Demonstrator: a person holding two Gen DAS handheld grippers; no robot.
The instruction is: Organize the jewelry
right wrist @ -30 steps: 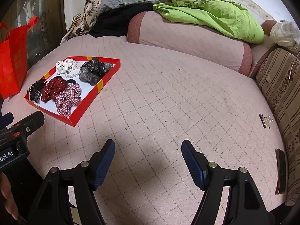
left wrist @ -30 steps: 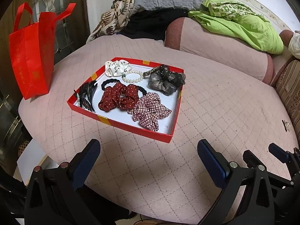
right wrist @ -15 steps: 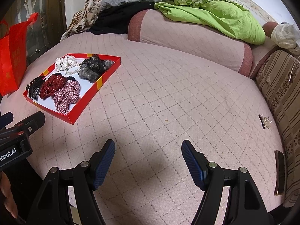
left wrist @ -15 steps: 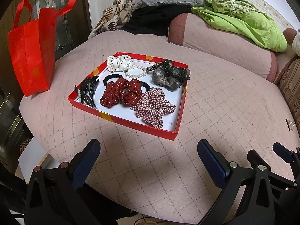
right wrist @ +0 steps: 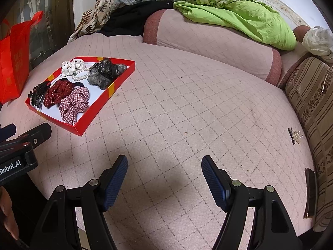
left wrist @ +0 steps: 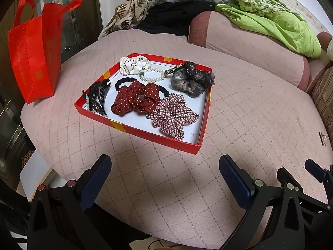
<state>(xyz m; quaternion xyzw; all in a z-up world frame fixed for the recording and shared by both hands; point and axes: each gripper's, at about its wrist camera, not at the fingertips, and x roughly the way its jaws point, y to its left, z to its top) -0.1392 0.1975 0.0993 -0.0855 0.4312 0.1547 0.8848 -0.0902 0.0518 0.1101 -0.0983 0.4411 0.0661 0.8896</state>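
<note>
A red tray [left wrist: 137, 130] [right wrist: 91, 116] lies on the pink quilted cushion. It holds a white spotted scrunchie [left wrist: 134, 65], a pearl bracelet [left wrist: 153, 75], a grey-black scrunchie [left wrist: 190, 79], a dark red dotted scrunchie [left wrist: 135, 100], a plaid scrunchie [left wrist: 172, 115] and a black claw clip [left wrist: 98, 95]. My left gripper [left wrist: 164, 177] is open and empty, short of the tray's near edge. My right gripper [right wrist: 164, 177] is open and empty over bare cushion, right of the tray. A small clear hair clip [right wrist: 295, 135] lies far right.
A red tote bag [left wrist: 33, 45] stands left of the tray. A bolster [right wrist: 208, 41] with a green cloth [right wrist: 239, 12] and cushions lie at the back. A striped sofa arm [right wrist: 314, 104] is at the right. A dark flat item [right wrist: 310, 191] lies beside it.
Both grippers have moved slightly forward toward the cushion; the tray appears a little closer and lower in both views. Both stay open.
</note>
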